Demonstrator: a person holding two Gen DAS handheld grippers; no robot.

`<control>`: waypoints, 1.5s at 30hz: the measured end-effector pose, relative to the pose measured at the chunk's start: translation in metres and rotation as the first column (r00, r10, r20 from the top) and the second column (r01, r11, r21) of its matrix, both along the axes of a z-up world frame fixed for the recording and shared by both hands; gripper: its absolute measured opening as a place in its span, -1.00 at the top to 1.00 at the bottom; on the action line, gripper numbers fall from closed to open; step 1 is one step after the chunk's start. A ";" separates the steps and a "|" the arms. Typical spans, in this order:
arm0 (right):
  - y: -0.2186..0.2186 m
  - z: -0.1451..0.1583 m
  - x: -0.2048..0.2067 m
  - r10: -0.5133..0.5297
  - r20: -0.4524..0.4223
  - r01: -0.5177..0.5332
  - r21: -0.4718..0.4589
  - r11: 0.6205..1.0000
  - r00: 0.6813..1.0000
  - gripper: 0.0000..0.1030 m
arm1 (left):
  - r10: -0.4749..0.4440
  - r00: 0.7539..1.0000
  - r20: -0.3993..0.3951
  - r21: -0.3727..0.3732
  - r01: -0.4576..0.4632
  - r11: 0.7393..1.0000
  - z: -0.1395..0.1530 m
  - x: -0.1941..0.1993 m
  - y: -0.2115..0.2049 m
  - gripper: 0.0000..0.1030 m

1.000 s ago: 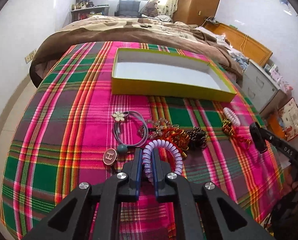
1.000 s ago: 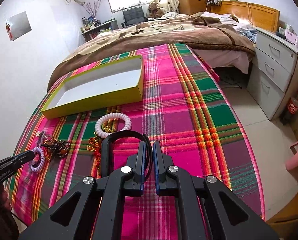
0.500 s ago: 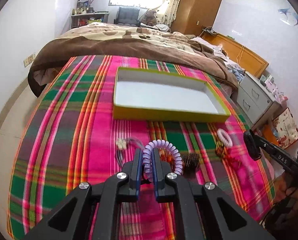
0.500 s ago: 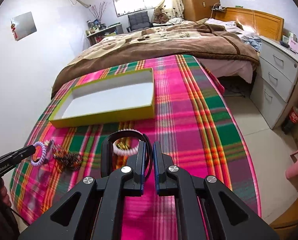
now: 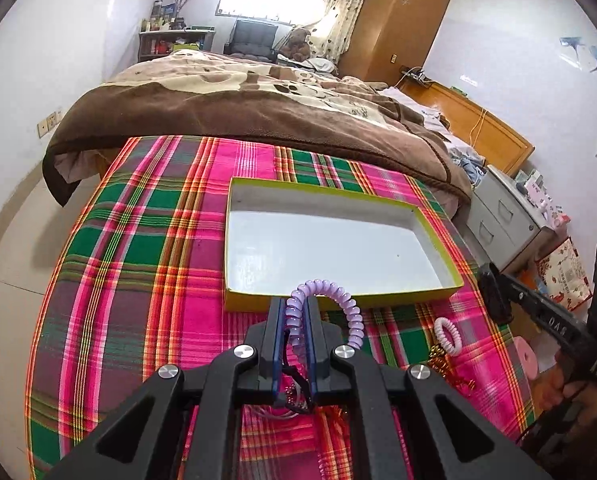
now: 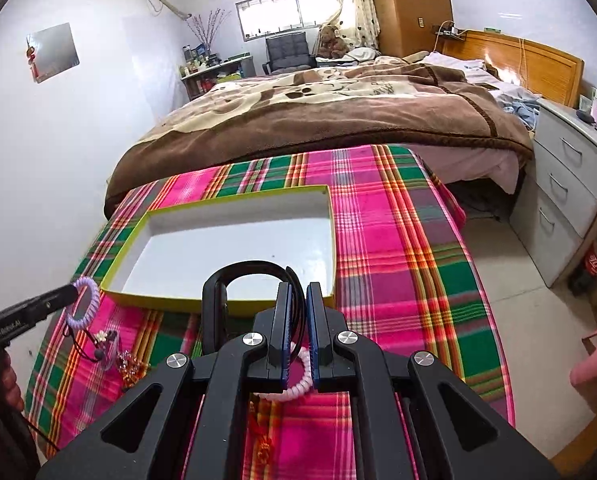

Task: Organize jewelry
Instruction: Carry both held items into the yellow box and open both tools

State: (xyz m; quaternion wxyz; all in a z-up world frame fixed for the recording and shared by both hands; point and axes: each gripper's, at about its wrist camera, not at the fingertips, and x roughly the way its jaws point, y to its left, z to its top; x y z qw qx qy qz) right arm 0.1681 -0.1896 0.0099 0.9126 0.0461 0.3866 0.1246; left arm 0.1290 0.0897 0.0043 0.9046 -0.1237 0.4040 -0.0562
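Right, both grippers are loaded and aimed at the yellow-rimmed box (image 5: 340, 294), which sits on the plaid cloth (image 5: 138, 280) w/ its white floor bare.

The left gripper (image 5: 296, 312) is pinched nearly closed on the purple coil bracelet (image 5: 344, 300); the loop arcs up and to the right of the fingertips, just at the box's near wall. A thin dark cord seems to trail below the jaws, poss. snagged from the pile, can't tell for sure.

The right gripper (image 6: 298, 300) is also clamped near-closed, on the black headband (image 6: 234, 276). Its arch sticks out left and fwd, overlapping the near wall of the box in that view.

Rest of the jewelry lies on the cloth short of the box: a pink coil bracelet (image 5: 448, 336) near some gold-red chain bits (image 5: 444, 362), plus a small tangle (image 6: 112, 350) on the left side.

To do this step well, I'd say: carry each piece fwd until it's clearly past the near wall and over the white floor, then lower before letting go, so nothing bounces out. Put the bracelet toward the left side, headband toward the right, keeping them apart. Watch the dangling cord; if it's hooked, a fast move could drag other pieces. Open the jaws fully, then back out straight so the coil doesn't cling to a pad.
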 end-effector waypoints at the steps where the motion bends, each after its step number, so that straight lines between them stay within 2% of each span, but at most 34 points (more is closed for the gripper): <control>1: 0.000 0.000 0.001 0.000 -0.002 0.000 0.000 1.000 1.000 0.86 | -0.001 1.000 -0.005 -0.015 0.001 1.000 -0.001 -0.001 0.001 0.82; 3: 0.001 -0.002 0.001 0.000 -0.006 0.000 0.000 1.000 1.000 0.86 | -0.021 1.000 -0.005 -0.055 0.020 0.998 -0.001 -0.004 0.002 0.82; 6: 0.003 -0.003 0.000 0.006 -0.010 -0.006 0.002 1.000 1.000 0.86 | -0.031 0.999 0.008 -0.077 0.032 0.996 0.003 -0.010 0.001 0.82; 9: 0.004 -0.004 -0.002 0.010 -0.012 -0.010 0.008 1.000 1.000 0.86 | -0.067 0.998 0.018 -0.168 0.070 0.983 0.010 -0.011 0.001 0.82; 12: 0.005 -0.003 -0.007 0.013 -0.009 -0.013 0.013 1.000 1.000 0.86 | -0.093 0.995 0.038 -0.189 0.099 0.977 0.017 -0.013 -0.004 0.82; 18: 0.006 0.002 -0.004 0.016 0.001 -0.016 0.006 1.000 1.000 0.86 | -0.062 0.998 0.023 -0.133 0.065 0.989 0.017 -0.003 -0.005 0.82; 19: 0.007 0.003 -0.001 0.015 0.002 -0.015 0.004 1.000 1.000 0.86 | -0.053 0.998 0.027 -0.102 0.055 0.993 0.017 0.001 -0.006 0.82; 23: 0.010 0.002 0.017 0.006 -0.009 -0.006 -0.016 1.000 1.000 0.86 | -0.038 0.999 0.025 -0.060 0.040 0.997 0.011 0.023 -0.001 0.82; 26: 0.016 -0.001 0.037 -0.001 -0.017 0.000 -0.039 0.999 1.000 0.86 | -0.030 0.999 0.028 -0.001 0.030 1.000 0.008 0.041 -0.001 0.82; 29: 0.023 -0.008 0.059 -0.011 -0.029 0.010 -0.064 0.998 0.999 0.86 | -0.032 0.999 0.022 -0.015 0.033 0.999 0.002 0.062 0.004 0.82; 32: 0.029 -0.017 0.079 -0.015 -0.049 0.011 -0.084 0.996 0.999 0.86 | -0.014 1.000 0.021 0.016 0.013 1.000 -0.004 0.082 0.007 0.82; 35: 0.033 -0.026 0.095 -0.020 -0.067 0.013 -0.102 0.995 0.998 0.86 | -0.012 1.000 -0.003 0.008 0.012 1.000 -0.012 0.100 0.010 0.82; 38: 0.034 -0.034 0.107 -0.025 -0.084 0.016 -0.113 0.993 0.996 0.86 | 0.003 1.000 -0.025 0.033 -0.002 0.999 -0.022 0.115 0.010 0.82; 45: 0.037 -0.048 0.127 -0.040 -0.106 0.025 -0.139 0.990 0.994 0.86 | 0.020 0.997 -0.075 0.023 -0.018 1.000 -0.042 0.139 0.015 0.82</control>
